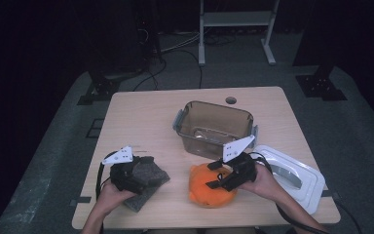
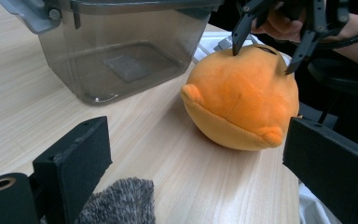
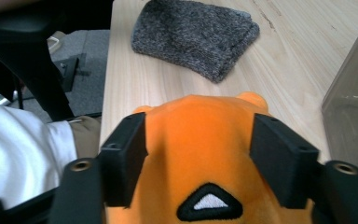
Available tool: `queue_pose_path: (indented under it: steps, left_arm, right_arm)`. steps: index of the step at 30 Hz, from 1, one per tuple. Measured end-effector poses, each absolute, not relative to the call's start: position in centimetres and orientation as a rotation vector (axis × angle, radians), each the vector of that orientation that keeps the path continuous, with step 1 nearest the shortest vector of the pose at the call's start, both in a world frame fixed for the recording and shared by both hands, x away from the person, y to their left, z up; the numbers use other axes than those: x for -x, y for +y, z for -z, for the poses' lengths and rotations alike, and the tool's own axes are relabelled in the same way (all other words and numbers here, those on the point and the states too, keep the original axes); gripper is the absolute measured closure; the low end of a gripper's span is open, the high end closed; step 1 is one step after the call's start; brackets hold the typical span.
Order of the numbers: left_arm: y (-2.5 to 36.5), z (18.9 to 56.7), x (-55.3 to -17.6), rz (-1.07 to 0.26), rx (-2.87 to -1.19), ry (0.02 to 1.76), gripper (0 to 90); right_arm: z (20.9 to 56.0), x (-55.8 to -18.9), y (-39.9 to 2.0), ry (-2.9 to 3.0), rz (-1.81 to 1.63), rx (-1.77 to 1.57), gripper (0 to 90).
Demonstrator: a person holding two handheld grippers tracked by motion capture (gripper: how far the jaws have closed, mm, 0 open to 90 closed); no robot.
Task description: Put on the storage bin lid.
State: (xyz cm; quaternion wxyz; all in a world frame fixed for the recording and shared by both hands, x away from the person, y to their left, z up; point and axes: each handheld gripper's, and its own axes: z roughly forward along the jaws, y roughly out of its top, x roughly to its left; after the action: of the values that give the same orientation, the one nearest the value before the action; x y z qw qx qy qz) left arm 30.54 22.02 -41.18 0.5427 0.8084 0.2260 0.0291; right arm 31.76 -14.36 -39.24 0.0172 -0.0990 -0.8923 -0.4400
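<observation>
At the table's near edge, the right gripper [image 3: 198,154] straddles the top of the orange plush toy [image 1: 210,185], its pads pressing into the fabric on both sides. To the left, the left gripper [image 1: 131,170] rests over the grey knitted cloth [image 3: 196,35], jaws wide apart and empty. Farther back stands the clear storage container [image 1: 214,127].

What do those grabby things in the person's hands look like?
Both tongs, left and right, are black frames with two flat, blocky black jaws. Each carries a pale three-cornered plate dotted with small holes on top, and a black cable trails from the back. The forearms are bare.
</observation>
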Motion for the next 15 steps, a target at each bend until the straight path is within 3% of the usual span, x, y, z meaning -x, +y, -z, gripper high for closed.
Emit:
queue_pose_path:
  steps: [5, 15]
  left_arm:
    - [22.1, 41.2, -30.6, -0.066, -1.919, 0.538, 6.8]
    - [21.7, 41.3, -30.7, -0.06, -1.929, 0.524, 6.8]
  right_arm:
    - [40.1, -31.8, -14.3, -2.772, 1.359, 0.314, 47.8]
    - [41.2, -31.4, -14.3, -2.797, 1.304, 0.354, 51.1]
